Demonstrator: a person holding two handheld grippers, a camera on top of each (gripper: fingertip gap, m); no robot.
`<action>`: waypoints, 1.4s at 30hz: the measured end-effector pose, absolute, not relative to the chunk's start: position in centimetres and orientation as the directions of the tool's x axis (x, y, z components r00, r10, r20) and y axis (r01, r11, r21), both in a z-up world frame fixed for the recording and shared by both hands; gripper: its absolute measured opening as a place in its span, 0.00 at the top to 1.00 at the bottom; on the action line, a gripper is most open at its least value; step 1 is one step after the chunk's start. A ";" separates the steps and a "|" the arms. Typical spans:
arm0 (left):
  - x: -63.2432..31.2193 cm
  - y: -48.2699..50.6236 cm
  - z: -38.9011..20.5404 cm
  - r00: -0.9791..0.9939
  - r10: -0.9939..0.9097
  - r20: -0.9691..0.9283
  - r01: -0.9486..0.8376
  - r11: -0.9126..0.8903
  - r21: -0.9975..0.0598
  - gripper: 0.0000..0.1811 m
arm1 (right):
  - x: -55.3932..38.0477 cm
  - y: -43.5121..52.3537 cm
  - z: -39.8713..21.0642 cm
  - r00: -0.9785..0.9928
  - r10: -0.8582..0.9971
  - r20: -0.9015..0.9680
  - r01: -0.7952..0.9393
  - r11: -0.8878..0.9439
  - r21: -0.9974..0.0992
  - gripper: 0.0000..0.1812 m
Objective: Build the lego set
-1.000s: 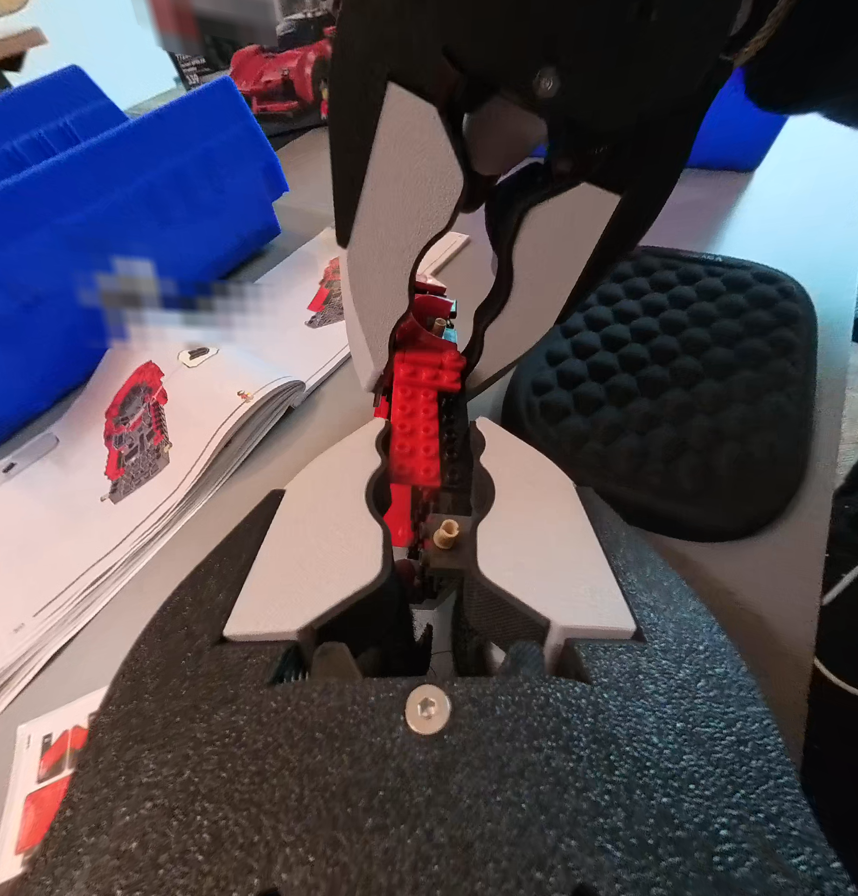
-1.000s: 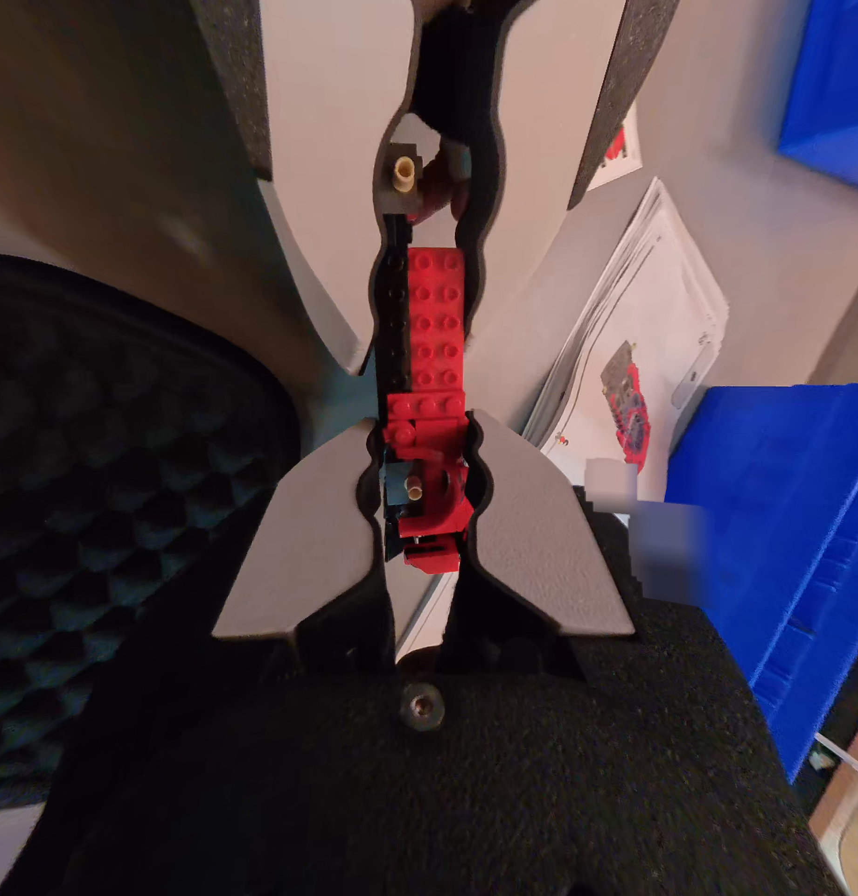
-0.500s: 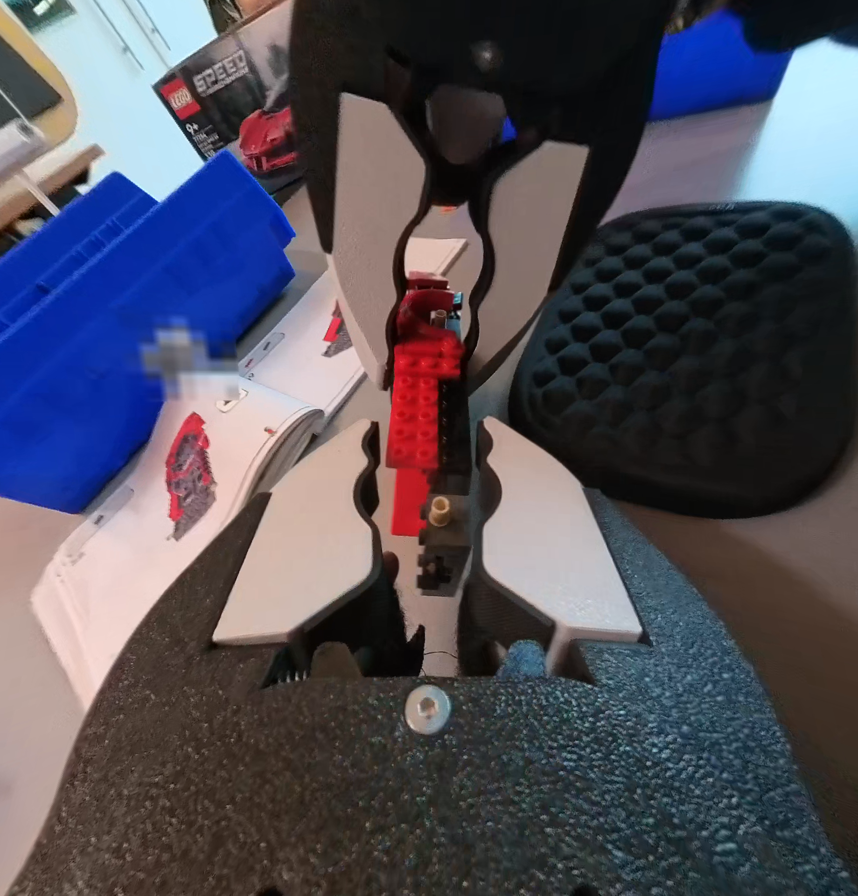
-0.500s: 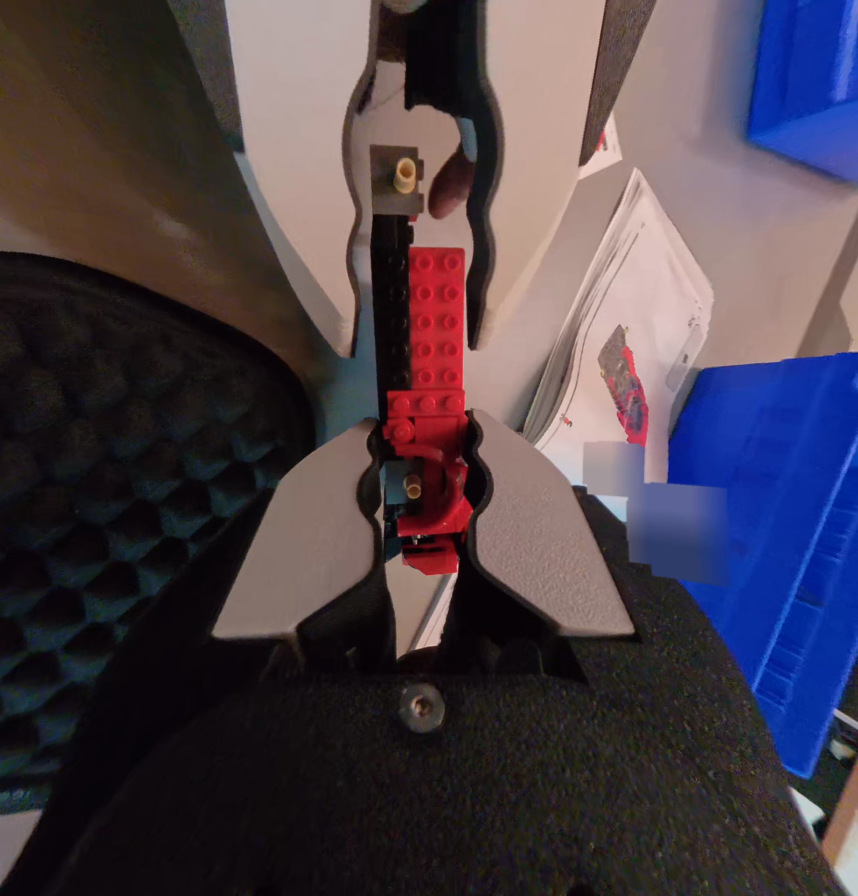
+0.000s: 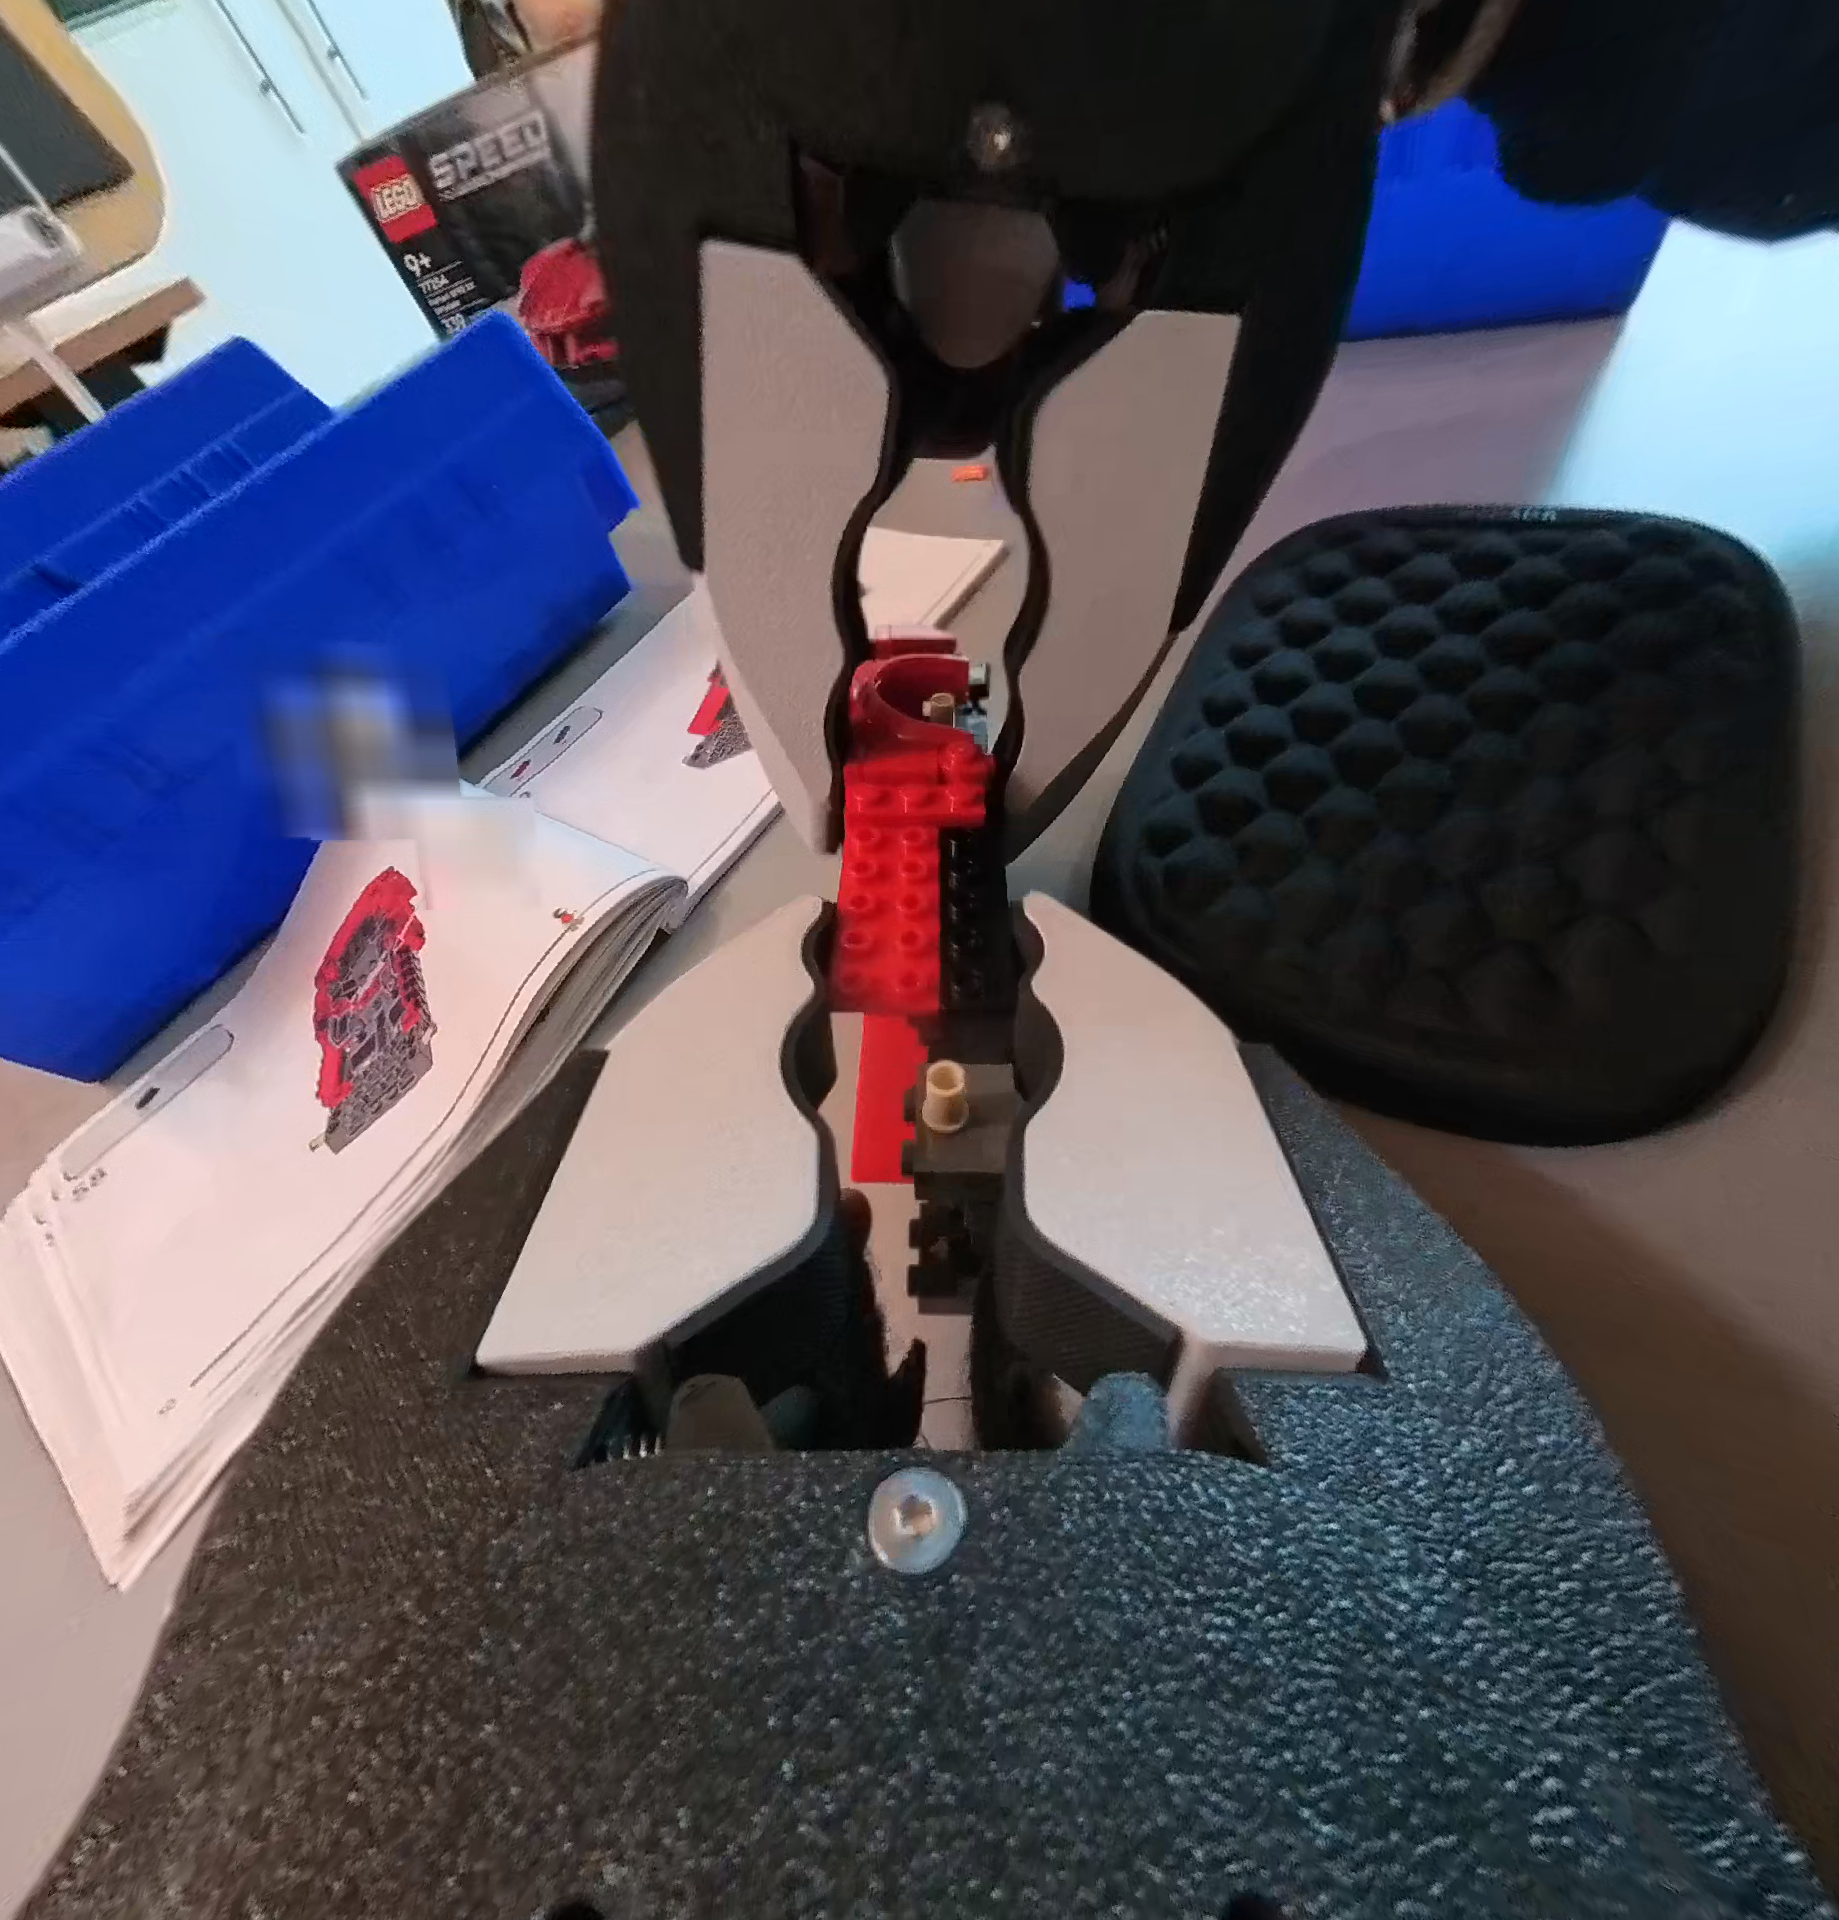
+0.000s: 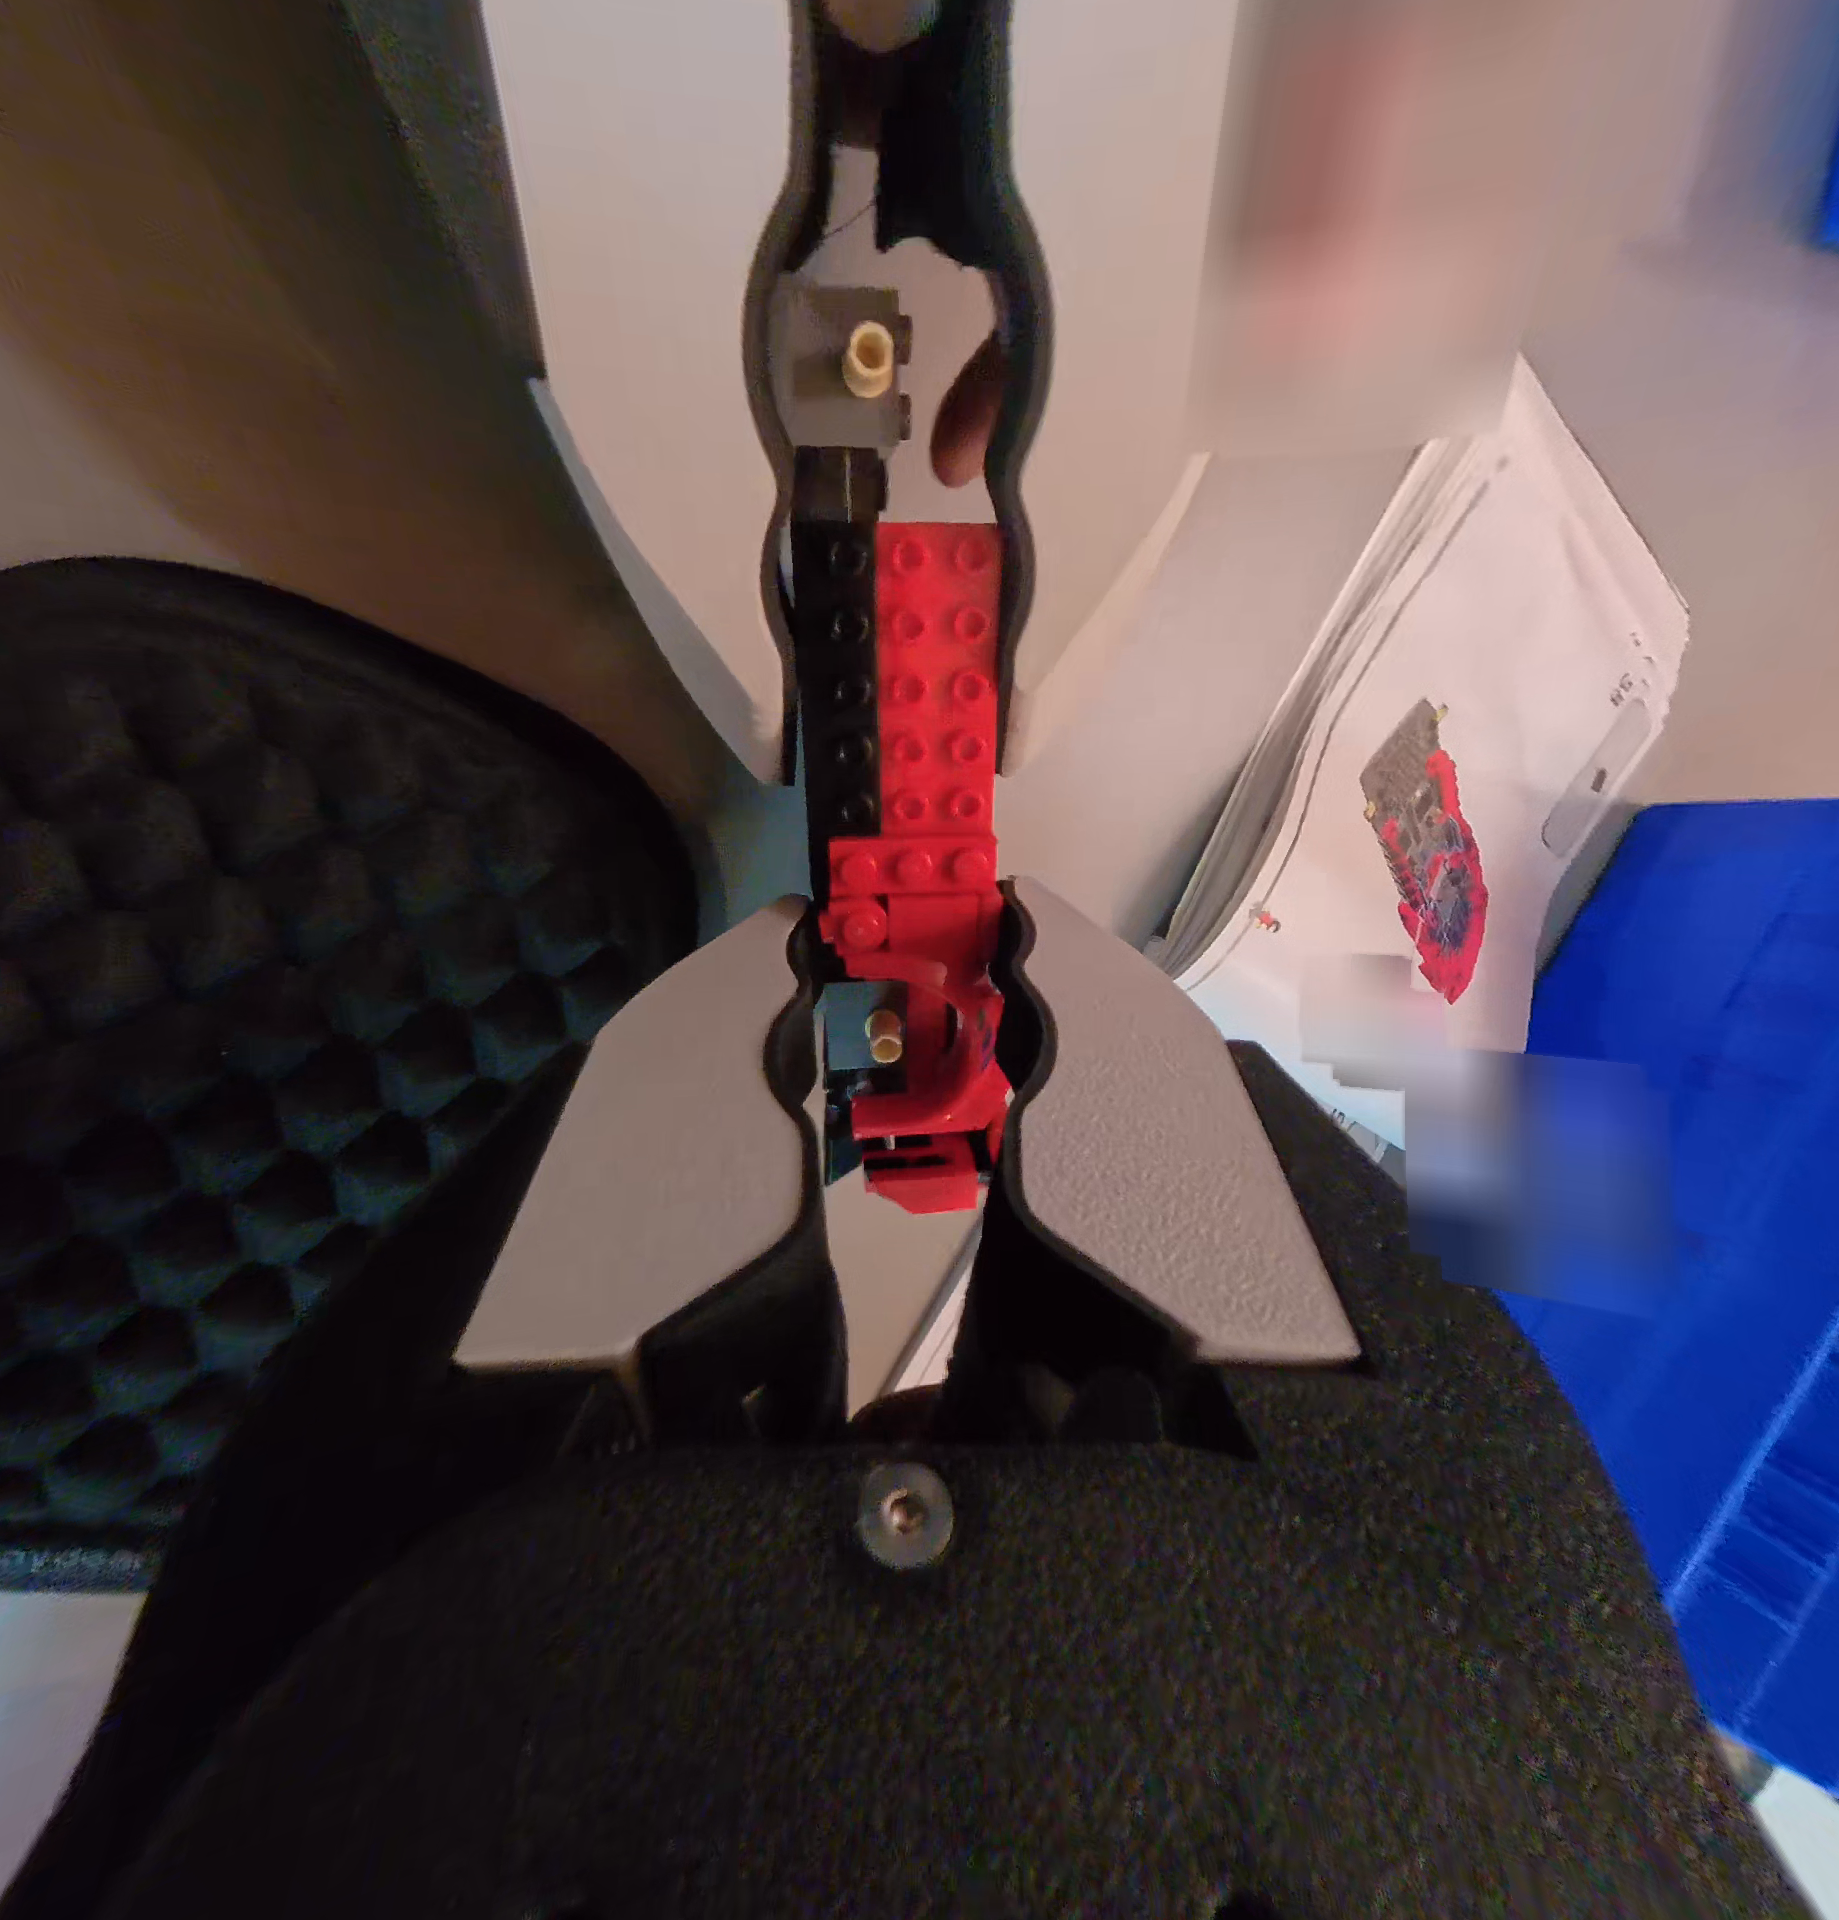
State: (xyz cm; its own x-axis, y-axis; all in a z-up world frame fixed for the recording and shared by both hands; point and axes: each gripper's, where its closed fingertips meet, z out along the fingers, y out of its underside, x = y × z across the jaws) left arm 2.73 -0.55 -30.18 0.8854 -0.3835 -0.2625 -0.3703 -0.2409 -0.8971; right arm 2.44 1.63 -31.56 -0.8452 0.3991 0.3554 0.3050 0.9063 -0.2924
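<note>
A long red and black lego assembly (image 5: 894,914) is held in the air between my two grippers, which face each other. My left gripper (image 5: 920,925) is shut on the end with a grey brick and tan pin (image 5: 946,1101). My right gripper (image 6: 904,904) is shut on the other end, which has a red arch piece (image 6: 946,1049). In the left wrist view the right gripper (image 5: 920,831) comes in from the top. In the right wrist view the assembly (image 6: 936,707) runs up into the left gripper (image 6: 894,774).
An open instruction booklet (image 5: 354,1039) lies on the grey table (image 5: 1517,1299) to the left, with blue bins (image 5: 219,623) behind it. A black dimpled cushion (image 5: 1466,810) lies to the right. The lego box (image 5: 458,208) stands at the back. Left and right tips are no more than a few centimetres apart.
Both grippers have kept their hold and moved together with the assembly. The left wrist view has tilted up, so the lego box at the back has come into sight.
</note>
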 end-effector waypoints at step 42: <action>2.0 -0.2 -30.5 0.918 -0.377 -0.120 -0.247 -0.310 -0.918 0.84 | 6.2 13.3 -30.7 -0.214 0.973 0.082 0.751 0.217 -0.623 0.97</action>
